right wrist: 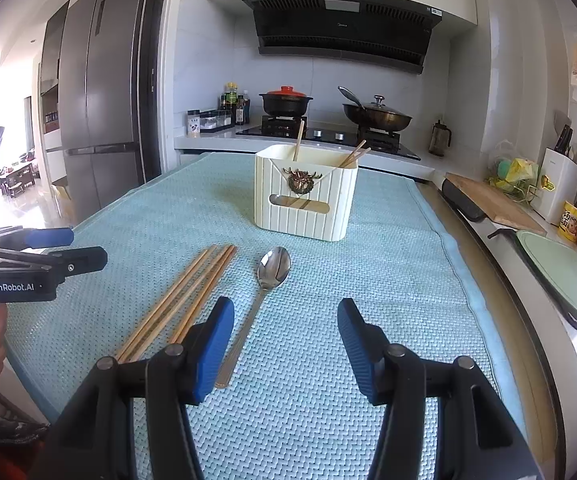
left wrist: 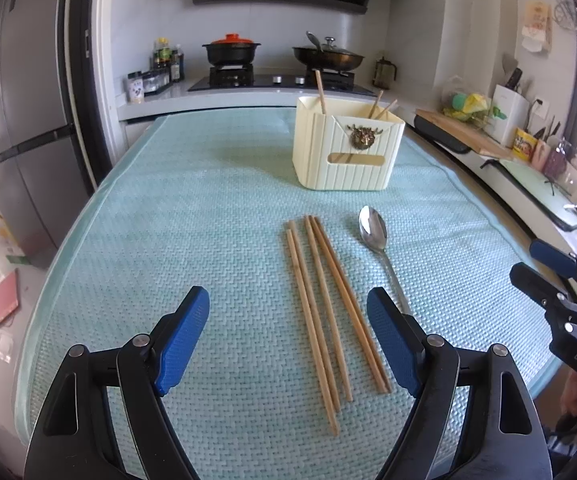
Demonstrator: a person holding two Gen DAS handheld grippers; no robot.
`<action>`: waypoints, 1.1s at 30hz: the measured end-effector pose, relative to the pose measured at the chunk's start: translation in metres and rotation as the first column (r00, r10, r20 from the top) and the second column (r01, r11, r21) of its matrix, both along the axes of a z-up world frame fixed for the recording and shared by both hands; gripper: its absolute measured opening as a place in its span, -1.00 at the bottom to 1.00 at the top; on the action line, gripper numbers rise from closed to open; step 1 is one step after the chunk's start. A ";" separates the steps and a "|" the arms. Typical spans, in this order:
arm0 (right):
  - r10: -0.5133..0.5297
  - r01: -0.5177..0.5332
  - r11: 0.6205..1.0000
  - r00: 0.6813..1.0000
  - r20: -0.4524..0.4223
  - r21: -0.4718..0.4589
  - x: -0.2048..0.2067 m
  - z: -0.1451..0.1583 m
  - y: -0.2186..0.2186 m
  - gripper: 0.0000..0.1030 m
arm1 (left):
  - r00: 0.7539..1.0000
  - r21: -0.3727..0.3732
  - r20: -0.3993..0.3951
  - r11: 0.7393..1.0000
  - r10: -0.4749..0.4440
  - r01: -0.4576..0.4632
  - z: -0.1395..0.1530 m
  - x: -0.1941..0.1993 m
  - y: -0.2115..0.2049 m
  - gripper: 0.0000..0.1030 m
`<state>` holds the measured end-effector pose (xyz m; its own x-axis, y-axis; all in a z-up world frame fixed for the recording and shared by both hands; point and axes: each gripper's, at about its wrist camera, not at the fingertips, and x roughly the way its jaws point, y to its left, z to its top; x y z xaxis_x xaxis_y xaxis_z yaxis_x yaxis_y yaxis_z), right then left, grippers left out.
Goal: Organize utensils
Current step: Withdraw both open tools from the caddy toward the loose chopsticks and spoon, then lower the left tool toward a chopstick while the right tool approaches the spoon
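Chopsticks (left wrist: 320,312) beside spoon (left wrist: 373,229) on mat (left wrist: 168,220)

You've got a table w/ a light teal woven mat (left wrist: 168,240) covering the top. On the mat: four wooden chopsticks (left wrist: 324,304) lying roughly parallel, a metal spoon (left wrist: 376,240) just right of them, bowl facing up, and a cream ribbed utensil holder (left wrist: 344,152) standing farther back, upright, apart from both.
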<state>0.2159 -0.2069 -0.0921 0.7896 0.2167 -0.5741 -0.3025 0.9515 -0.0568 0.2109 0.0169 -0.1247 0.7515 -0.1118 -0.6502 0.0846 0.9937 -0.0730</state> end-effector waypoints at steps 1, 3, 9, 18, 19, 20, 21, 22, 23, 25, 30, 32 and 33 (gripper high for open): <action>-0.004 0.004 1.000 1.000 0.002 0.002 0.000 0.000 -0.001 0.07 | 1.000 -0.003 -0.003 1.000 0.001 -0.001 0.000 0.000 0.001 0.60; -0.012 0.012 1.000 1.000 0.003 0.005 -0.001 0.000 -0.002 0.07 | 1.000 -0.010 -0.004 1.000 0.007 -0.007 -0.001 -0.001 0.003 0.60; -0.015 0.016 1.000 0.999 -0.045 0.016 0.007 -0.009 -0.003 0.07 | 0.999 -0.031 -0.045 0.999 0.028 -0.029 -0.014 0.004 0.014 0.63; -0.013 0.014 1.000 0.997 -0.081 0.013 0.014 -0.018 0.001 0.07 | 0.994 -0.025 -0.109 0.999 0.018 -0.021 -0.036 0.036 0.017 0.63; -0.012 0.013 1.000 0.996 -0.083 0.013 0.014 -0.018 0.001 0.07 | 0.993 -0.023 -0.119 1.000 0.018 -0.020 -0.039 0.042 0.017 0.63; -0.011 0.012 1.000 0.996 -0.084 0.013 0.014 -0.018 0.001 0.07 | 0.992 -0.023 -0.128 1.000 0.019 -0.022 -0.042 0.047 0.018 0.63; -0.009 0.011 1.000 0.996 -0.086 0.012 0.014 -0.018 0.001 0.07 | 0.991 -0.024 -0.136 0.999 0.019 -0.022 -0.044 0.053 0.018 0.63; -0.007 0.008 1.000 0.996 -0.087 0.011 0.014 -0.018 0.002 0.07 | 0.990 -0.025 -0.143 0.999 0.018 -0.021 -0.046 0.058 0.017 0.63; -0.005 0.006 1.000 0.996 -0.088 0.010 0.014 -0.018 0.002 0.07 | 0.989 -0.024 -0.149 1.000 0.017 -0.020 -0.049 0.062 0.017 0.63; -0.002 0.003 1.000 0.996 -0.090 0.006 0.016 -0.020 0.003 0.07 | 0.988 -0.013 -0.156 1.000 0.016 -0.019 -0.053 0.069 0.015 0.63; -0.004 0.005 1.000 0.994 -0.106 0.011 0.018 -0.023 0.001 0.07 | 0.984 0.012 -0.178 1.000 0.016 -0.014 -0.062 0.081 0.011 0.63; -0.004 0.005 1.000 0.994 -0.111 0.011 0.019 -0.025 0.000 0.07 | 0.983 0.020 -0.185 1.000 0.017 -0.013 -0.065 0.084 0.010 0.63; -0.003 0.005 1.000 0.993 -0.114 0.013 0.019 -0.025 0.000 0.07 | 0.982 0.023 -0.187 1.000 0.019 -0.015 -0.066 0.086 0.010 0.63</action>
<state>0.2353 -0.2065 -0.1172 0.7202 0.2215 -0.6575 -0.3023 0.9531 -0.0101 0.2964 0.0270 -0.1909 0.6176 -0.0845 -0.7819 0.0548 0.9964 -0.0643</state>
